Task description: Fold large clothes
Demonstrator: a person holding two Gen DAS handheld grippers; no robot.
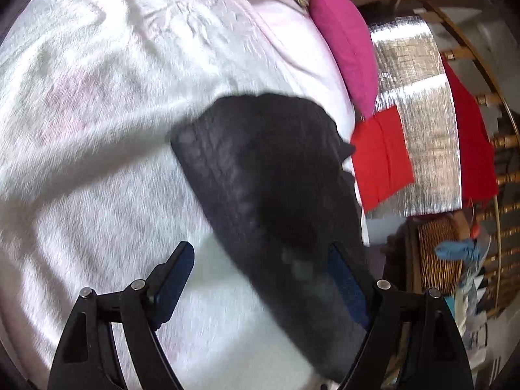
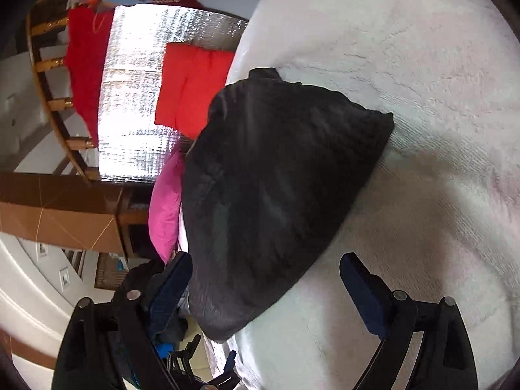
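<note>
A black garment [image 1: 269, 175] lies folded into a compact bundle near the edge of a bed with a pale pink-white cover [image 1: 97, 130]. My left gripper [image 1: 260, 273] is open just above it, the garment's near end between the blue pads [image 1: 177, 273], with nothing gripped. In the right wrist view the same black garment [image 2: 273, 195] lies on the bed cover [image 2: 422, 97]. My right gripper [image 2: 266, 286] is open over its near edge and holds nothing. The left gripper [image 2: 201, 367] shows below, at the bed's edge.
A magenta pillow [image 1: 344, 39] lies at the bed's edge. A folded red cloth [image 1: 380, 156] lies on a silver foil mat [image 1: 422, 113] beside the bed. A wooden railing [image 1: 494, 143] with a red cloth and a wicker basket [image 1: 438, 253] stand beyond.
</note>
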